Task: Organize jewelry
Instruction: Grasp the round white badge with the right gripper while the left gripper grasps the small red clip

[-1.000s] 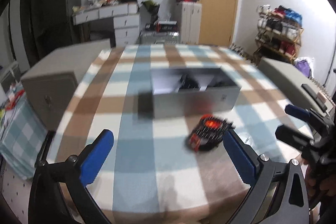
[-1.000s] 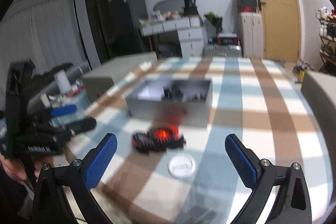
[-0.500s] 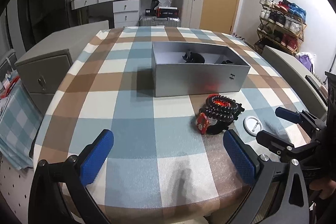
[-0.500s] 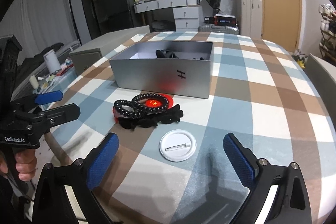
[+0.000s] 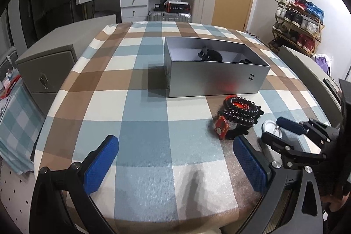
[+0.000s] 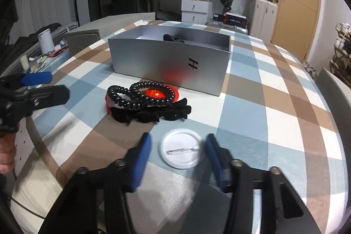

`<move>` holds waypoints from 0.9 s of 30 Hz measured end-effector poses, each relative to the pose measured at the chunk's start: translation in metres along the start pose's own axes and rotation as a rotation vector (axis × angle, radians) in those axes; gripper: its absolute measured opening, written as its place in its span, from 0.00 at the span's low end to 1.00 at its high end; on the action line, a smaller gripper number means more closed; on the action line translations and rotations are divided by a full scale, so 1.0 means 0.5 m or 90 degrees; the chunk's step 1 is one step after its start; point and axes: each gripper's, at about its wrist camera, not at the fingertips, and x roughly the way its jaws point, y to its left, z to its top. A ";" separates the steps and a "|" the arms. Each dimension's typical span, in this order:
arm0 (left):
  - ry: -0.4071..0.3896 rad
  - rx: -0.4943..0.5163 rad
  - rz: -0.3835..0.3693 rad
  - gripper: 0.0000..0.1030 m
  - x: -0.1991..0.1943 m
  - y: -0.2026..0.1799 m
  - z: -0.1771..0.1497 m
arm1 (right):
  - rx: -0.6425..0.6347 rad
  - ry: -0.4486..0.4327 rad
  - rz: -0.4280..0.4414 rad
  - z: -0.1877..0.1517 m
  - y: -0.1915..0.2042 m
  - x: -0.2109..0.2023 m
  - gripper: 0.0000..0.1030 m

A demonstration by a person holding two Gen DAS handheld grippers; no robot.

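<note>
A white round pin badge point(image 6: 181, 151) lies face down on the checked tablecloth, between the blue pads of my right gripper point(image 6: 178, 138). Its jaws are closing on the badge, and a thin gap still shows at the left pad. Behind the badge, a black bead bracelet point(image 6: 142, 98) lies on a red star badge point(image 6: 156, 93) and a black fabric hair tie point(image 6: 153, 113). Further back stands the open silver box point(image 6: 166, 58) with dark items inside. My left gripper point(image 5: 175, 146) hovers open over bare cloth, left of the pile point(image 5: 239, 108). The left wrist view shows my right gripper point(image 5: 272, 128) at the badge point(image 5: 268, 124).
The table's rounded front edge point(image 5: 153, 218) is close under both grippers. A grey cabinet point(image 5: 48, 67) stands off the left side, and a grey chair back point(image 5: 307, 71) off the right. A person's hand point(image 6: 6, 155) holds the left gripper.
My right gripper sank toward the white badge, and its jaws narrowed from wide open to just around it. The left gripper stayed open and barely moved.
</note>
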 end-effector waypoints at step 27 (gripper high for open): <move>0.088 0.033 -0.096 0.80 0.081 -0.032 0.030 | 0.048 -0.052 0.039 -0.002 -0.023 -0.049 0.40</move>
